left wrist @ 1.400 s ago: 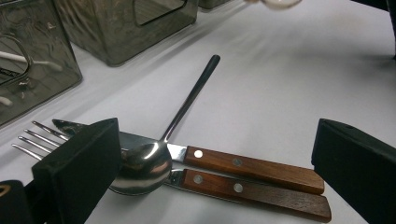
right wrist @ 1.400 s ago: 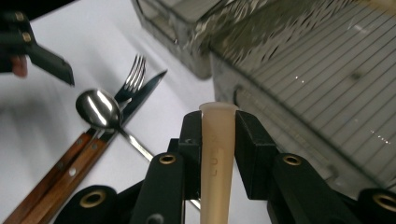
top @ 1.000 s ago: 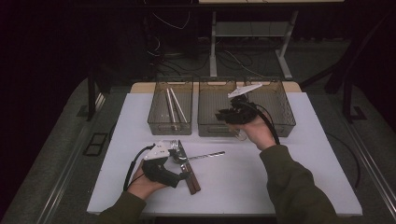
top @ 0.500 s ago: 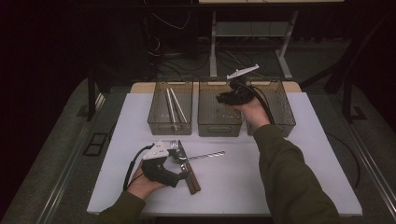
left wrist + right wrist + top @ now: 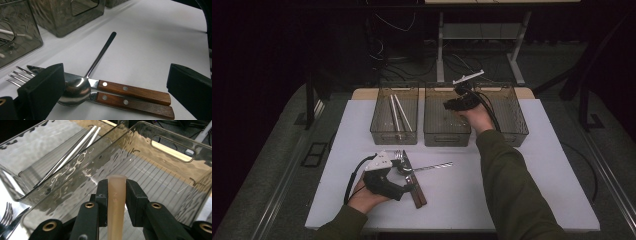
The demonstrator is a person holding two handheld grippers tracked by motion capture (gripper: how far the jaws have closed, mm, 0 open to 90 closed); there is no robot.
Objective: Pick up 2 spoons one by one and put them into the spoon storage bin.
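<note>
Right gripper (image 5: pixel 117 192), clamped on a tan stick (image 5: pixel 116 202), has shifted over the middle bin (image 5: pixel 447 131); drop looks imminent. Left gripper (image 5: pixel 112 95) open, straddling cutlery.

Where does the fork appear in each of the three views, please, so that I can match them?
High view: fork lies left of centre on the white table, tines pointing toward the bins.
Left gripper view: its tines show at the lower left edge, beside the spoon.
Right gripper view: its tines show in the bottom left corner.
Shared landmark: the clear bin holding white rods.
</note>
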